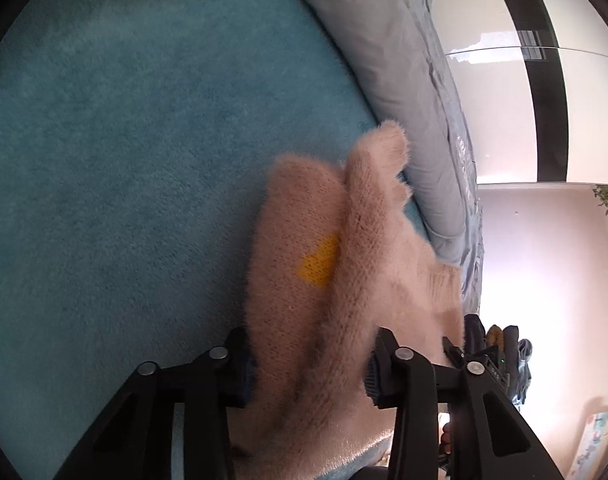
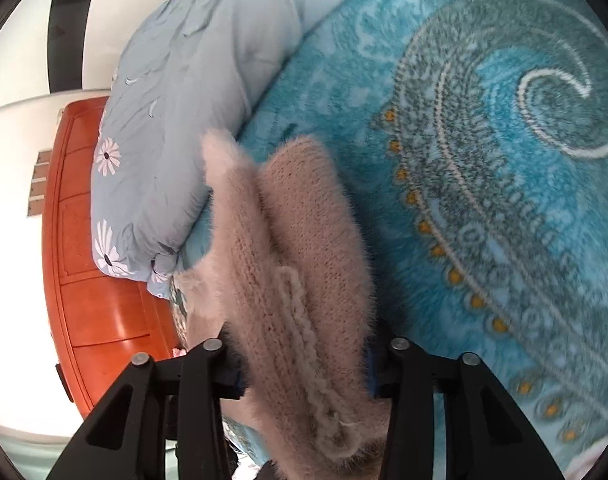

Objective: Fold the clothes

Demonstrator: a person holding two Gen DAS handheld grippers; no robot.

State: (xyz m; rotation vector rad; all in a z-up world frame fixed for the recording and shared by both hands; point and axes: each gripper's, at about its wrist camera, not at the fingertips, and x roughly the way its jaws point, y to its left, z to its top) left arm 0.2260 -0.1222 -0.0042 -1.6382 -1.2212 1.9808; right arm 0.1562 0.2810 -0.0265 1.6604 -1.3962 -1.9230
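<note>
Left gripper (image 1: 308, 372) and right gripper (image 2: 304, 364) each clamp the fuzzy pink sweater (image 1: 328, 280) over teal blanket (image 1: 124, 160), beside grey pillow (image 2: 192, 80).

Bed covering: teal plush blanket (image 2: 484, 184), paisley pattern in white, grey and yellow dots; plain teal pile in the left wrist view (image 1: 124, 160).
Bedding: pale blue-grey quilt (image 2: 176, 92) with white daisy print, bunched along the blanket's edge; also seen at (image 1: 408, 80).
Furniture: glossy orange-red wooden cabinet (image 2: 92, 280), panelled, beside the bed.
Walls: white, brightly lit, with a broad black band (image 1: 544, 80).
Greenery: small leafy sprig (image 1: 607, 196) high on the wall.
</note>
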